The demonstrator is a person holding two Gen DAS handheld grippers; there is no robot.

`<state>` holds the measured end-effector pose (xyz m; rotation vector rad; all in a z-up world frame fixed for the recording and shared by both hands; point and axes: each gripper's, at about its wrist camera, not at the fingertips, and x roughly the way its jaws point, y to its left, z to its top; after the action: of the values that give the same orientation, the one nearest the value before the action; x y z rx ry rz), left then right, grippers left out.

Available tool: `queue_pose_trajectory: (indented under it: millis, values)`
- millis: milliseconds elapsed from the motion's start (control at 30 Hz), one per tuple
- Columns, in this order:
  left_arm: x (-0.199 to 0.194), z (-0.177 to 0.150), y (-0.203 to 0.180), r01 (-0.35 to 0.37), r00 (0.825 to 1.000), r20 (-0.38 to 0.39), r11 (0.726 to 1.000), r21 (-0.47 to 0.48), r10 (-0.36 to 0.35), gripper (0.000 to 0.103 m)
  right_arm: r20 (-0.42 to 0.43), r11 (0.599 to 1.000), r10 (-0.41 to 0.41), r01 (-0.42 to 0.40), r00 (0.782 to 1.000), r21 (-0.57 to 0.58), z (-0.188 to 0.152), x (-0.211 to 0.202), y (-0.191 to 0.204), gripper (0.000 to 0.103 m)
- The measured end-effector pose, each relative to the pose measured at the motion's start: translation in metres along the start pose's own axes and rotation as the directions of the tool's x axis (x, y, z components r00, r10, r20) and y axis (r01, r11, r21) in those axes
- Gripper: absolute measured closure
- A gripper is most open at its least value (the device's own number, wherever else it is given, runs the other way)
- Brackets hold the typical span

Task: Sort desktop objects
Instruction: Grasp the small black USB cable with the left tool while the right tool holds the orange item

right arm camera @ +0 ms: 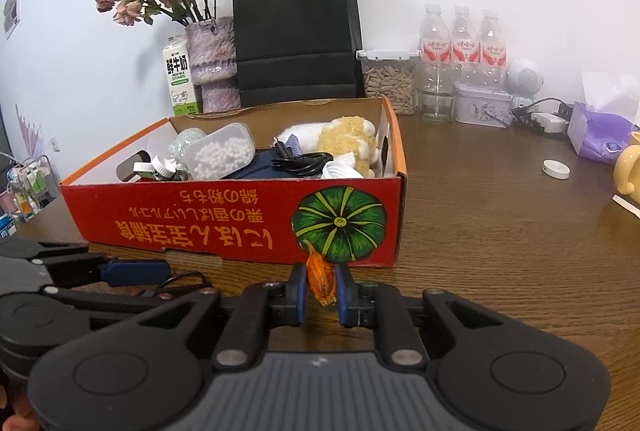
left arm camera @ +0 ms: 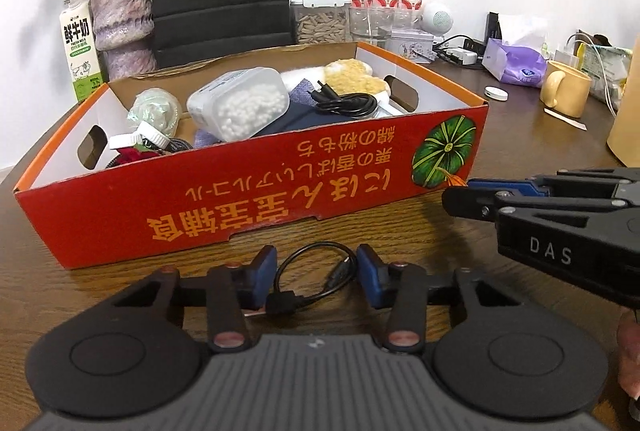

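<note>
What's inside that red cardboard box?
The red box holds a clear tub of white beads, a coiled black cable, a yellow-white plush and bottle caps. Whatever lies underneath them is covered.

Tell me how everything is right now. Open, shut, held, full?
Left tool: open, around the loose black cable on the table.
Right tool: shut on an orange dried petal.
Red box: open-topped, holding things.
Beads tub: lid shut, lying tilted in the box.
Pellet jar: lid on, almost full.
Water bottles: capped.
</note>
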<state>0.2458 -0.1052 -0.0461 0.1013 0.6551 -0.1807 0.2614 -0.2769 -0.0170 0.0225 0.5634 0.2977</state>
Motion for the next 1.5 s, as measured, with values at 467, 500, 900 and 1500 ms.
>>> queue_pose_trajectory:
  millis: [467, 500, 900, 1500]
  values:
    - [-0.046, 0.006, 0.016, 0.02, 0.992, 0.123, 1.0, -0.009, -0.019, 0.066, 0.119, 0.999, 0.033, -0.028, 0.992, -0.047, 0.01, -0.03, 0.018, 0.089]
    - [-0.051, 0.009, 0.019, 0.02, 0.99, 0.142, 1.0, -0.009, -0.018, 0.085, 0.135, 0.999, 0.034, -0.027, 0.99, -0.047, 0.014, -0.034, 0.02, 0.089]
    - [-0.065, 0.02, 0.061, 0.015, 0.985, 0.175, 0.997, -0.082, -0.001, 0.066, 0.168, 0.999, 0.041, -0.035, 0.985, -0.033, 0.042, -0.03, 0.031, 0.089]
    - [-0.03, -0.019, 0.056, -0.003, 0.999, 0.041, 1.0, -0.024, 0.004, 0.098, 0.088, 0.999, 0.041, -0.039, 0.995, -0.026, 0.009, -0.025, 0.033, 0.089]
